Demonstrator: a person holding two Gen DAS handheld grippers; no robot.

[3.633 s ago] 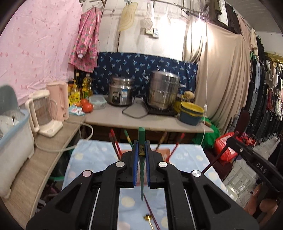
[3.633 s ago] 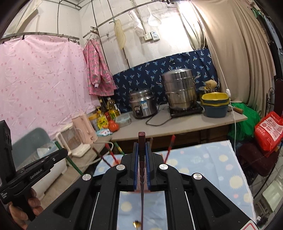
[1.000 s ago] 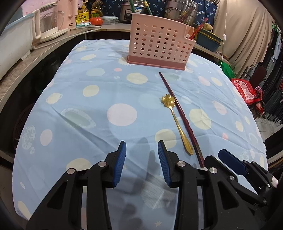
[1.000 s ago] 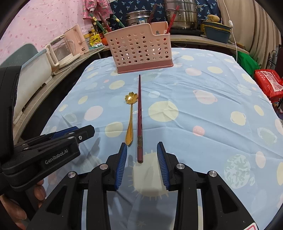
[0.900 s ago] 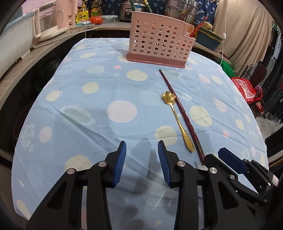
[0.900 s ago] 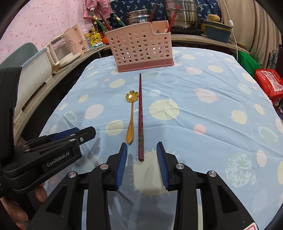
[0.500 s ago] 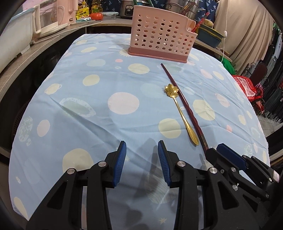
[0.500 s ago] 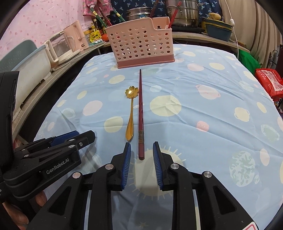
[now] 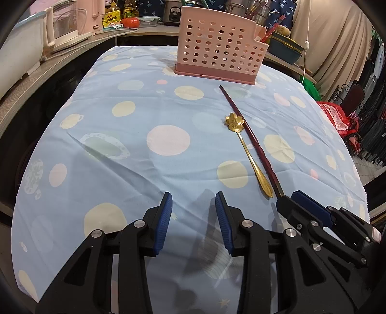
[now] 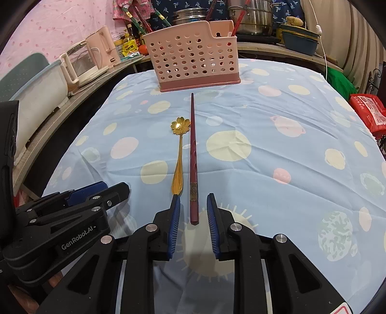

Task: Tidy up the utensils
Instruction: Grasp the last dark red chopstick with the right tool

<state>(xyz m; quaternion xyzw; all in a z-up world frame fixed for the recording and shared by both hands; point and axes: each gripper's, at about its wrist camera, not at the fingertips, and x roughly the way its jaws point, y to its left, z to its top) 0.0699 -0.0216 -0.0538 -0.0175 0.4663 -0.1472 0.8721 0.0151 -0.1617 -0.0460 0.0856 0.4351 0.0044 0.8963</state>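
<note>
Right gripper [image 10: 192, 209]: pointing down at the near end of the dark red chopstick [image 10: 192, 154]; jaws partly apart and having just been closing in, the chopstick's butt end lying between the blue pads [image 10: 174, 222] with a sliver of gap showing on each side, so not yet pinching.
Left gripper [image 9: 193, 212]: hovering over bare cloth, jaws standing moderately apart, nothing between the pads [image 9: 164, 217], touching nothing.
Right gripper seen from the left wrist: sitting low at the right [image 9: 293, 199], its tip meeting the chopstick's near end [image 9: 251, 137]; contact hard to judge from there, the end being hidden behind the finger.
Chopstick: lying flat, running straight away from the right gripper toward the pink perforated caddy [image 10: 193, 60], its far tip stopping just short of the caddy's base.
Gold spoon [image 10: 179, 154]: lying just beside the chopstick on its left, flower-shaped bowl [image 9: 234, 122] pointing toward the caddy, handle end near the right gripper's left finger.
Caddy contents: holding several chopsticks upright, sticking out above the rim.
Surface: table wearing a pale blue cloth [image 10: 277, 154] with pastel dots, slightly wrinkled.
Room: counter [image 10: 79, 89] wrapping around behind and to the left, carrying a pale kettle [image 10: 82, 62], bottles, a tomato, steel pots [image 10: 251, 14] and stacked bowls [image 10: 299, 39]; pink sheet and beige curtain hanging behind.
</note>
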